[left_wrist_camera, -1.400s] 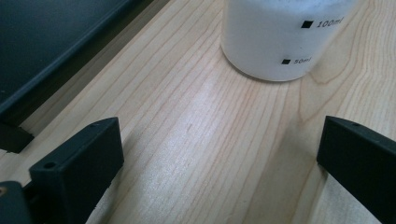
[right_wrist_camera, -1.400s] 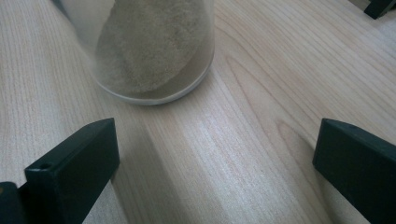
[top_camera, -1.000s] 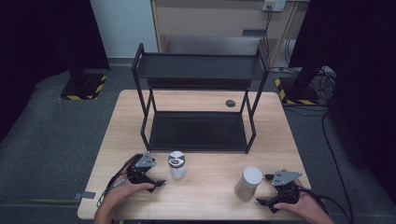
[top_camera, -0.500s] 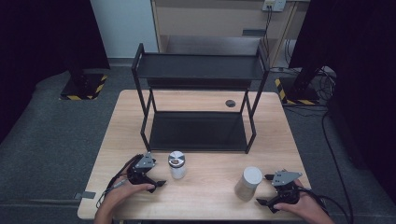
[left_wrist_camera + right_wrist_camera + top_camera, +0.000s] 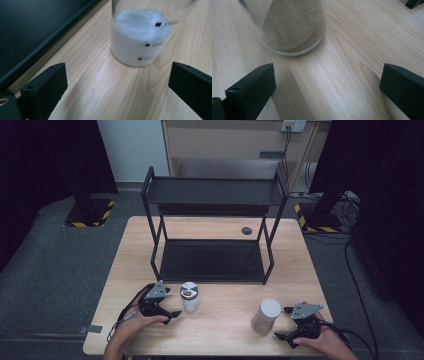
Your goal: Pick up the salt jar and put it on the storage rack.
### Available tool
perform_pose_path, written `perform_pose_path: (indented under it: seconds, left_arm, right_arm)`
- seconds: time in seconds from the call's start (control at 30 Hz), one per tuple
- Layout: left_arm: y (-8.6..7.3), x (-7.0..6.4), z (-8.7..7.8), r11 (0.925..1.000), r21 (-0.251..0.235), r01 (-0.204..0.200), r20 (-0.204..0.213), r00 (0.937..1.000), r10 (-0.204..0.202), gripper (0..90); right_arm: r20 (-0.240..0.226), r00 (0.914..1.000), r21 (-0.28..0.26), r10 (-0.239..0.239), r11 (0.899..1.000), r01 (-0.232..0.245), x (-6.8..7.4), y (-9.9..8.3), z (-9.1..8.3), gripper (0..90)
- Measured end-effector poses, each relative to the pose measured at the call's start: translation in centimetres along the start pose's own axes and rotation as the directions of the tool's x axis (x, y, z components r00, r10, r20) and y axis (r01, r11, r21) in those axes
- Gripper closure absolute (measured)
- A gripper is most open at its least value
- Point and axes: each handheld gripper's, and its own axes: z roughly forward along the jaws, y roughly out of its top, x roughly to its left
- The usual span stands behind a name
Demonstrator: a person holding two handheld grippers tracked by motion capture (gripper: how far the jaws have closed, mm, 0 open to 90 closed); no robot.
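- I am holding the left gripper low over the near left part of the table, its jaws spread wide with bare wood between them.
- Just ahead of those jaws I am seeing the clear measuring cup of white powder; it is standing upright, long axis vertical, mouth up, apart from both jaws.
- From the high view that measuring cup is sitting just right of the left gripper, in front of the black shelf rack, near its lower shelf edge.
- Printed volume marks are facing the left gripper's camera, and the powder is reaching about the top mark.
- I am keeping the right gripper at the near right edge of the table, jaws likewise spread and gripping nothing.
- Ahead of it the jar of tan powder is standing upright too, axis vertical, base flat on the wood, clear of both jaws.
- In the high view the tan jar is sitting just left of the right gripper, well apart from the measuring cup.
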Motion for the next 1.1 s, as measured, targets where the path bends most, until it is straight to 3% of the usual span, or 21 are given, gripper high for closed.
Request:
perform_pose_path:
  seconds: [0.5,1.1]
  left_arm:
    - [0.6,-0.4,0.4,0.9981,-0.061,-0.013,0.013,0.9998,0.014,0.9]
    - [1.6,-0.8,2.3,0.9957,-0.071,-0.059,0.047,0.9970,0.062,1.0]
  right_arm:
    - [0.003,1.0000,0.000,0.003,1.000,-0.003,0.1,0.0,0.0,1.4]
    - [0.005,1.0000,-0.001,0.005,1.000,-0.005,0.1,-0.1,0.0,1.4]
